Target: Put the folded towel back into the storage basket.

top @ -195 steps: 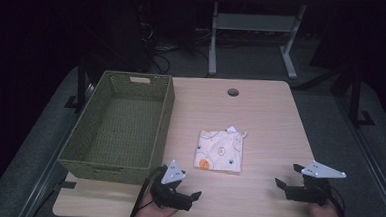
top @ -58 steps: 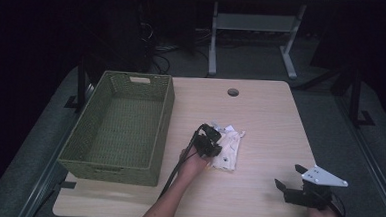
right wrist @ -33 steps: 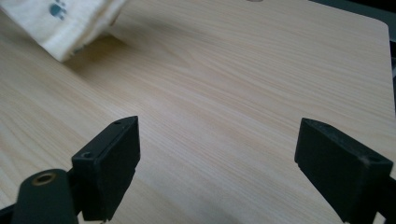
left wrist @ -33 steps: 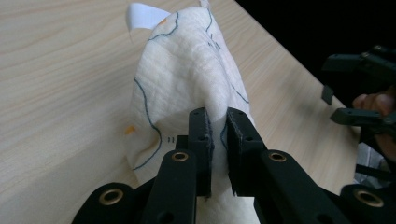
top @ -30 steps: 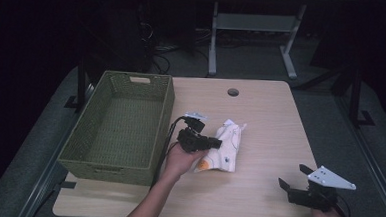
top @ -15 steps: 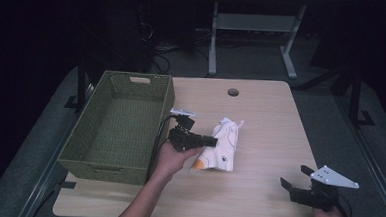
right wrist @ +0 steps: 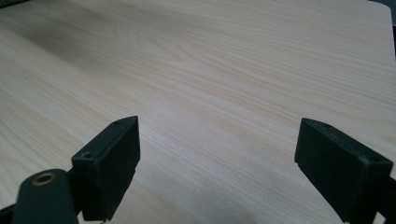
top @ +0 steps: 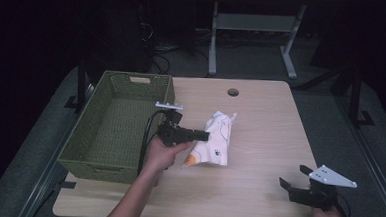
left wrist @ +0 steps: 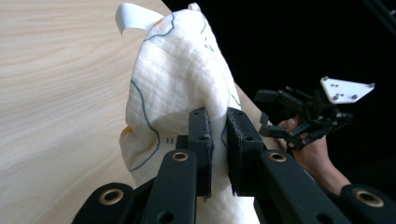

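Basket (top: 115, 129) on table's (top: 261, 192) left, cloth (top: 217, 140) just right of it, mid-table.

The tabletop (top: 261, 112) was of pale wood with a fine straight grain, smooth and matt, with only a soft sheen. The cloth (left wrist: 177, 88) was a white woven fabric, a little rough and crinkled, printed with thin dark lines and some orange spots. The left tongs (left wrist: 218, 140) were of black matt plastic, with brass-coloured rivets at the joints, and their pads looked slightly grainy. The right tongs (right wrist: 217, 163) had the same dull black finish. The basket (top: 82, 137) at the left was woven of olive green strands, with a coarse, ribbed surface.
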### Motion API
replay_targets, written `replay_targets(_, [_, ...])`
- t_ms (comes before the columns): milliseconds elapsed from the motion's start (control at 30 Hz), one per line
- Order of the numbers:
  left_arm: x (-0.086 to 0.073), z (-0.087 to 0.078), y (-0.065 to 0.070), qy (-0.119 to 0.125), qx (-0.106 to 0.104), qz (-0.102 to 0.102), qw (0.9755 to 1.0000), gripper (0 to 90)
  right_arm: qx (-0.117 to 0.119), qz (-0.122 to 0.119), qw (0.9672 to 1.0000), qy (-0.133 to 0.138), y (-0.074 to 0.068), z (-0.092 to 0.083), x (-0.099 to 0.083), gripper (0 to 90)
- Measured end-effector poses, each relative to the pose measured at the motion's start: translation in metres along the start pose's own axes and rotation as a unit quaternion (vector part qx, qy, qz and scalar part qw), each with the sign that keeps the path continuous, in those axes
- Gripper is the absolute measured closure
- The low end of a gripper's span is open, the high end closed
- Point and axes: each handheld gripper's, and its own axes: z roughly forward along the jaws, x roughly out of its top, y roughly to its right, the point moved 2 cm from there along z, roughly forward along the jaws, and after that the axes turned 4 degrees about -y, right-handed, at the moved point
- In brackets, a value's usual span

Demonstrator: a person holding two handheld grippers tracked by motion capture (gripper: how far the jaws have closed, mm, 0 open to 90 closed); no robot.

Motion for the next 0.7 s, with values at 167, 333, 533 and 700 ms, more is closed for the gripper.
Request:
replay_targets(167, [0.002, -0.01, -0.002, 0.001, -0.011, -0.013, 0.9998, 81.3, 0.0, -0.004, 1.0, -0.001, 0.0, 0.001, 0.0, 13.6])
replay_targets(333, [0.004, -0.023, -0.002, 0.003, -0.014, -0.013, 0.9998, 81.2, -0.001, -0.003, 1.0, -0.002, -0.001, 0.0, -0.001, 13.6])
replay_targets(533, [0.009, -0.044, -0.001, 0.01, -0.013, -0.016, 0.9997, 81.1, -0.001, -0.002, 1.0, -0.003, -0.002, 0.0, -0.001, 13.6])
replay_targets(700, [0.013, -0.062, 0.001, 0.022, -0.012, -0.016, 0.9996, 80.7, 0.0, -0.003, 1.0, -0.004, -0.002, -0.001, -0.001, 13.6])
